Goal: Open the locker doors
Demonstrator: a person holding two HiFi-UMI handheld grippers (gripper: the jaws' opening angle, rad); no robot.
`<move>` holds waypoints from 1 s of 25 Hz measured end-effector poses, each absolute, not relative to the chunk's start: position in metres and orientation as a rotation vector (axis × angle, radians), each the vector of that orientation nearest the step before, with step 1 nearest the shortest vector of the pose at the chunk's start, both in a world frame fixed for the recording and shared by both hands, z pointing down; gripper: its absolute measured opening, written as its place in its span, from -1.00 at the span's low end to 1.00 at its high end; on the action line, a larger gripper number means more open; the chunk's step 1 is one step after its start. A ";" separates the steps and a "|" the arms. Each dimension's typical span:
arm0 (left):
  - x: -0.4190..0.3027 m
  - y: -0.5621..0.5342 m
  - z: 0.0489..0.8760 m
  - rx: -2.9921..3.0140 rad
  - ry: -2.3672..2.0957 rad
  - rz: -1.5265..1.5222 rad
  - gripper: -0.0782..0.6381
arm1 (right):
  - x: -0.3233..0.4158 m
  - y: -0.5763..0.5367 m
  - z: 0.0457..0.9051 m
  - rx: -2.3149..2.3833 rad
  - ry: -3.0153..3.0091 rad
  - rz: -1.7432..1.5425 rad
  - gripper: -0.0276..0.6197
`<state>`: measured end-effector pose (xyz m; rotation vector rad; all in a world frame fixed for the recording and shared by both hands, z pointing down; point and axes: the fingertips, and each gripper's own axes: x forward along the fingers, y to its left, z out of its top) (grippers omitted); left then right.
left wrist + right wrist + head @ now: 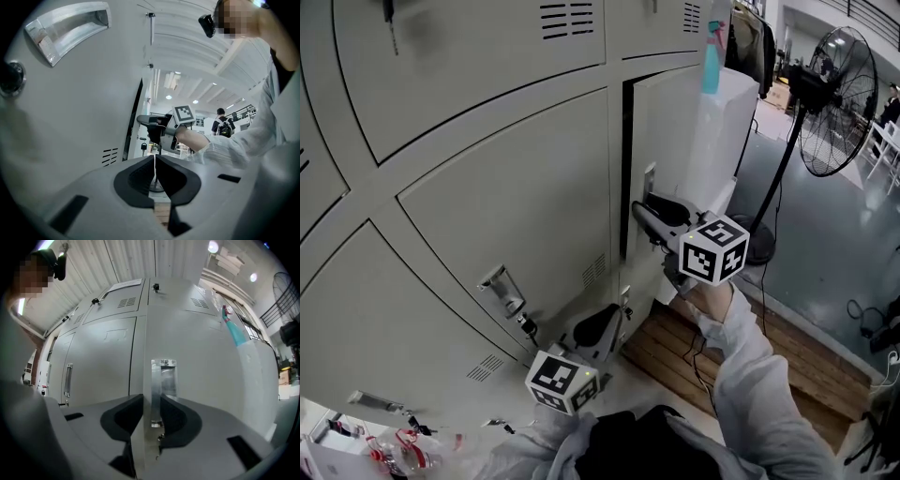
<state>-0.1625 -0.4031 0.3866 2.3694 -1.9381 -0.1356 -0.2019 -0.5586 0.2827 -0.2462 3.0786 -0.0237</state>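
A wall of grey lockers (pixel 487 197) fills the head view. One door (pixel 661 141) stands slightly ajar, with a dark gap along its left edge. My right gripper (pixel 645 208) is clamped on this door's metal handle (pixel 649 178). In the right gripper view the handle strip (pixel 157 390) and the door edge sit between the jaws of the right gripper (pixel 151 416). My left gripper (pixel 614 319) hangs lower, by a closed locker with a recessed handle (pixel 502 286) and keys (pixel 527 326). The left gripper (pixel 154 173) is shut with nothing in it.
A white cabinet (pixel 727 131) with a blue spray bottle (pixel 712 56) stands right of the lockers. A standing fan (pixel 834 103) is at the far right. A wooden pallet (pixel 675 347) lies on the floor below. A plastic bottle (pixel 398 455) is at bottom left.
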 end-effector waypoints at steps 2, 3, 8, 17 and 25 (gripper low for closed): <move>-0.159 -0.403 0.388 2.371 -1.927 -0.125 -0.74 | -0.197 -0.558 0.283 -0.238 3.077 -0.026 -0.57; -0.157 -0.403 0.389 2.372 -1.922 -0.120 -0.74 | -0.195 -0.558 0.283 -0.234 3.075 -0.027 -0.57; -0.147 -0.407 0.393 2.370 -1.911 -0.108 -0.74 | -0.182 -0.559 0.282 -0.224 3.066 -0.027 -0.56; -0.121 -0.428 0.395 2.380 -1.875 -0.102 -0.74 | -0.151 -0.561 0.284 -0.140 3.061 -0.036 -0.55; -0.095 -0.448 0.396 2.401 -1.823 -0.097 -0.74 | -0.115 -0.569 0.284 -0.138 3.053 -0.042 -0.54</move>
